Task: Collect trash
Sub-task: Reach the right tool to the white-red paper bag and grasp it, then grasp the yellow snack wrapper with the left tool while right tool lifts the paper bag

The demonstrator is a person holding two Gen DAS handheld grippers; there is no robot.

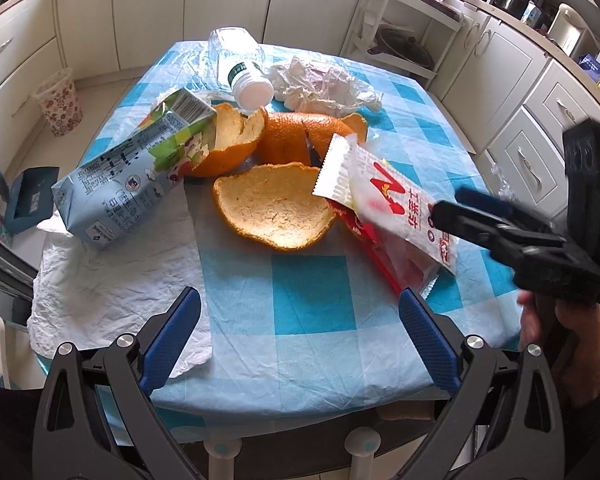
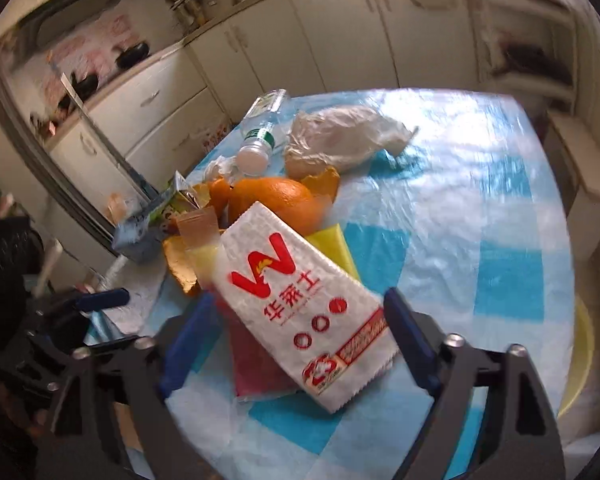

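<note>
The left gripper (image 1: 300, 338) hangs over the near edge of the counter (image 1: 312, 300), its blue fingers (image 1: 171, 336) spread wide with nothing between them but the blue-and-white checked cloth. To its left a crumpled white tissue (image 1: 111, 280) lies flat on the cloth, reaching the counter's near-left edge. The right gripper (image 2: 295, 340) is also wide open, one finger on each side of a white wrapper (image 2: 300, 308) with a red W and red print; the fingers straddle it without pressing it, and whether they touch it is hard to tell. In the left view this gripper (image 1: 466, 206) comes in from the right, blurred, its tips at the wrapper's (image 1: 384, 196) near-right end. The wrapper lies tilted on a red packet (image 2: 259, 364), and a yellow packet (image 2: 332, 248) shows beyond it. Just beyond the wrappers lies the orange peel (image 1: 275, 208), one piece with its pale inside up and others behind it with the orange skin showing. A crushed carton (image 1: 131, 176) lies on its side to the left of the peel, its open end against it. Farther back a clear bottle (image 1: 239, 64) lies with its white cap toward the peel, and beside it on the right sits a crumpled plastic bag (image 1: 324, 84). On the floor at far left stands a flowered bin (image 1: 59, 102).
</note>
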